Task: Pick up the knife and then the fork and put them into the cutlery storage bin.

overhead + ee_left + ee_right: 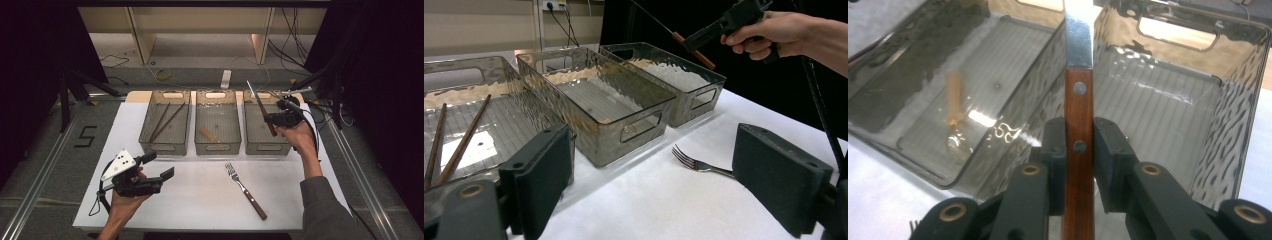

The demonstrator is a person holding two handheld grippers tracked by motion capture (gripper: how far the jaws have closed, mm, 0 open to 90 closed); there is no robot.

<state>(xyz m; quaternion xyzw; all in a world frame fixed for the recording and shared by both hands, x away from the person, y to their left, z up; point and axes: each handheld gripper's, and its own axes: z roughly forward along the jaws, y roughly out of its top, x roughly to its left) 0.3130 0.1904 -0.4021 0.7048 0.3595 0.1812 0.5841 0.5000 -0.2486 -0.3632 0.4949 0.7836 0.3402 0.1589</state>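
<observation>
My right gripper (274, 119) is shut on a wooden-handled knife (261, 108), held above the right-hand clear bin (250, 142). In the right gripper view both pads press the brown riveted handle (1079, 150), and the steel blade (1079, 40) points up over the bins. The left gripper view shows that gripper (704, 36) and the knife (694, 50) over the far bin (684, 95). My left gripper (161, 166) stands open over the white table near the front left, nothing between its pads (541, 175). A wooden-handled fork (245, 190) lies on the table, tines (686, 159) toward the bins.
Three clear bins stand in a row at the back of the white table (200, 195). The left bin (145, 142) holds two brown chopsticks (165, 121); the middle bin (200, 147) holds a small wooden-handled utensil (208, 134). Cables and shelving lie beyond the table.
</observation>
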